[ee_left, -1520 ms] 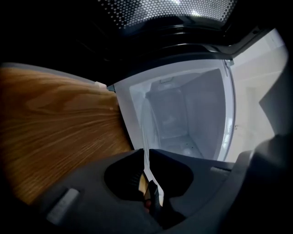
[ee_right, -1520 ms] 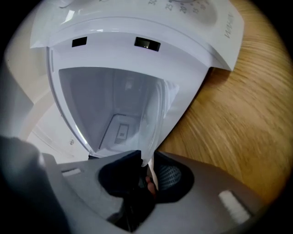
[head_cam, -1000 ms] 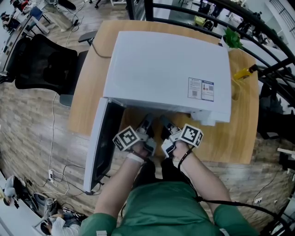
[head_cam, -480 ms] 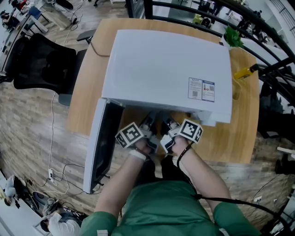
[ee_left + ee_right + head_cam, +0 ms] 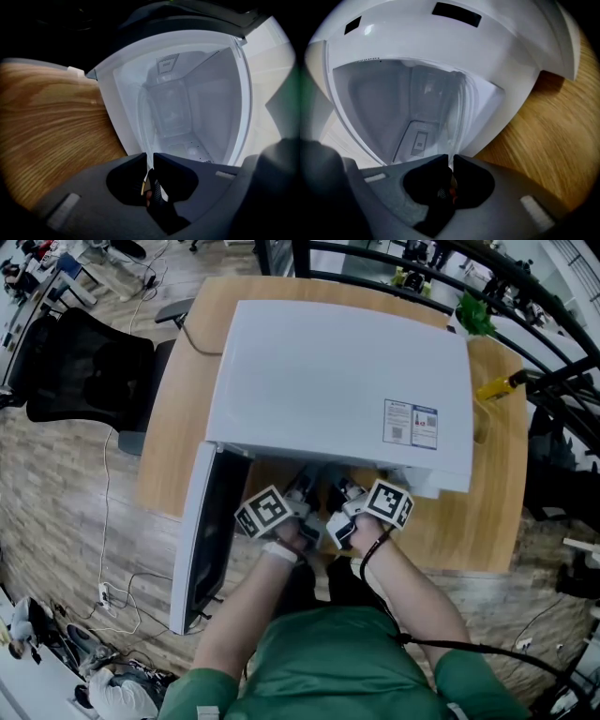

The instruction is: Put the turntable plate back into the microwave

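Left gripper view: left tool (image 5: 150, 156), just closing, pinches turntable plate (image 5: 146, 123) (right tool (image 5: 451, 157) too).

In head view, plate (image 5: 144, 122) hidden by microwave (image 5: 337, 381) top; cavity (image 5: 197, 103) likewise. In gripper views, plate outline blurred into cavity. Print on label (image 5: 410, 422) too small to be read.

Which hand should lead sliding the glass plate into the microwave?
Probably right: the right claw is shut on the turntable plate, facing the open cavity; the left claw has just been closing on it, beside the open door.
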Motion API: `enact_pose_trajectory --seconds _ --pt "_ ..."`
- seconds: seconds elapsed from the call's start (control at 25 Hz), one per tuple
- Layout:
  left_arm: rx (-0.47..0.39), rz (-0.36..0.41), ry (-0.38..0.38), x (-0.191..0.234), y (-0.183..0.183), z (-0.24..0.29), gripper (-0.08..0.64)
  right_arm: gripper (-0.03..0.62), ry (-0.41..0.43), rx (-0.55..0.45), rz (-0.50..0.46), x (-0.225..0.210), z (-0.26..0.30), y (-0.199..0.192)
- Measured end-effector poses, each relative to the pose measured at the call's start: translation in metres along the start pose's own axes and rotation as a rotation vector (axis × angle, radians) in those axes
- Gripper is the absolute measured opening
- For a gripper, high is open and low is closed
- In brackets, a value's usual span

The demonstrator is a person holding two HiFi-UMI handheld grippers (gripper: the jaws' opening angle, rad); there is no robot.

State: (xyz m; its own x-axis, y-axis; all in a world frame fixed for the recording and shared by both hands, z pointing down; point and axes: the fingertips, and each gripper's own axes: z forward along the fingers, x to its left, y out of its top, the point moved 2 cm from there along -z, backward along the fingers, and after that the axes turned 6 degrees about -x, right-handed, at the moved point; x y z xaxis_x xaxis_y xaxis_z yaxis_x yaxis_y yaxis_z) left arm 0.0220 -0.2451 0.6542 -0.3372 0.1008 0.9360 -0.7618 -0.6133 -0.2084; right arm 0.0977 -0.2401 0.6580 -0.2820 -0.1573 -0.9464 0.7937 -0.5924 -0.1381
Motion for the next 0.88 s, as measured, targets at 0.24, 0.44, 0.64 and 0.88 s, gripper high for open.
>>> enact_pose_trajectory --seconds 0.24,0.44,0.64,0.88 --pt "-0.002 0.01 -0.003 -0.002 0.005 0.005 0.052 0.034 0.005 0.002 -0.017 0.001 0.006 0.005" --pt "-0.001 0.007 -0.009 0.001 0.003 -0.001 0.052 0.052 0.004 0.006 -0.033 0.001 0.003 -0.001" --pt "-0.001 0.022 -0.012 -0.002 0.001 -0.004 0.054 0.097 0.02 0.008 -0.069 0.008 -0.001 -0.003" --pt "0.034 0.102 -0.029 -0.01 -0.005 -0.027 0.054 0.08 0.037 0.029 -0.189 0.016 -0.026 -0.015"
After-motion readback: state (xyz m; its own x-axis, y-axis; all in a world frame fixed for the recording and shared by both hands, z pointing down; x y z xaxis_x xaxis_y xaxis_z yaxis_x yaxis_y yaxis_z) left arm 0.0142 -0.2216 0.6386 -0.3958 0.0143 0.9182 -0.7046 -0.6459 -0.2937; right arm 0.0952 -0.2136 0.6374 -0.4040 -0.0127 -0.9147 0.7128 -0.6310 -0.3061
